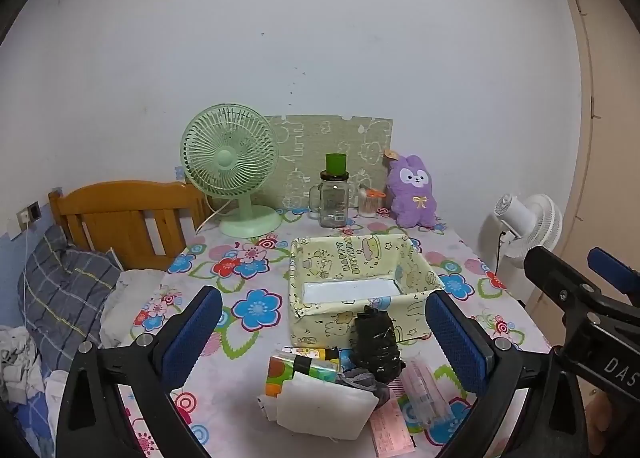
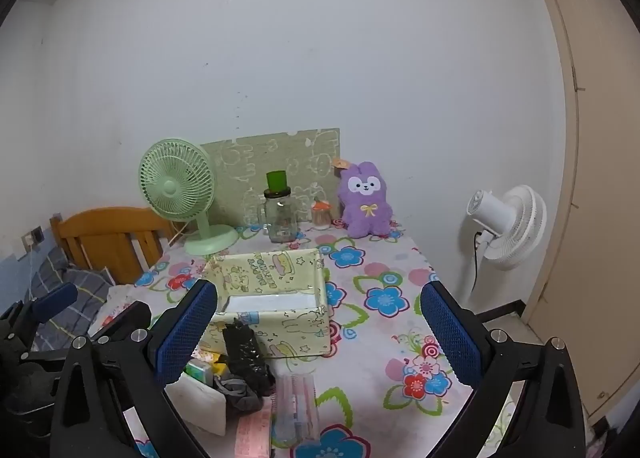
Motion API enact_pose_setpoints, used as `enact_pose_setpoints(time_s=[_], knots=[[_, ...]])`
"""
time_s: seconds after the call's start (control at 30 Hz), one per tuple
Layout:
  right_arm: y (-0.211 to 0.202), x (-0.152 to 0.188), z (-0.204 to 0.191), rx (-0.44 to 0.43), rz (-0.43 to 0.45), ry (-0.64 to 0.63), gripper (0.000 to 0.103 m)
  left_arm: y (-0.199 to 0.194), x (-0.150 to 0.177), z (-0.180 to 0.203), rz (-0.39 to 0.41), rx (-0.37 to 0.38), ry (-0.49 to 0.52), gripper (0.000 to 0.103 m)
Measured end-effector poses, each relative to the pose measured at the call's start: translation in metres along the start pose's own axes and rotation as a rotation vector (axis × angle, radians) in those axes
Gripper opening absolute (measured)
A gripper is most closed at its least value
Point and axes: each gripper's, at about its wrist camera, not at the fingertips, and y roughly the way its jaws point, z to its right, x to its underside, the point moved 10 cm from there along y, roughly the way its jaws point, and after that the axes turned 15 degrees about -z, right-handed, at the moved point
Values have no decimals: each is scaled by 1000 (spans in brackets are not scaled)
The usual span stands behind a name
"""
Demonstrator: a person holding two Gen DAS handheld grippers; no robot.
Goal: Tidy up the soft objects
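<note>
A pale yellow cartoon-print box [image 1: 320, 258] [image 2: 308, 338] stands open on the flowered table, a white sheet on its floor. In front of it lies a pile: a black plastic bundle [image 1: 376, 342] [image 2: 244, 350], a white pad [image 1: 324, 406] [image 2: 200, 402], a grey cloth [image 1: 360, 380] [image 2: 236, 390], a colourful tissue pack [image 1: 296, 370] and a clear pink pouch [image 1: 428, 390] [image 2: 298, 402]. My left gripper [image 1: 324, 334] is open and empty above the pile. My right gripper [image 2: 320, 334] is open and empty, right of the pile. A purple plush rabbit [image 1: 414, 192] [image 2: 366, 200] sits at the back.
A green desk fan [image 1: 230, 162] [image 2: 178, 186], a glass jar with a green lid [image 1: 334, 198] [image 2: 280, 214] and a small toothpick jar [image 1: 368, 202] [image 2: 322, 214] stand at the back. A white floor fan [image 2: 508, 226] is right of the table, a bed with wooden headboard [image 1: 120, 218] on the left.
</note>
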Motion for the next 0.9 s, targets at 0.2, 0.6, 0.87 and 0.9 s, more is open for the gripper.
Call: enact_pose_setpoints(time_s=[0.2, 0.6, 0.87, 0.9], knots=[[1, 0, -1, 2, -7, -1, 103, 0, 0, 2, -3, 2, 6, 102], [6, 2, -1, -6, -15, 17, 103, 2, -2, -1, 0, 0, -8, 102], [7, 3, -1, -1, -21, 19, 103, 5, 1, -1, -6, 9, -11, 102], [7, 3, -1, -3, -22, 22, 103, 5, 1, -1, -6, 11, -12, 102]])
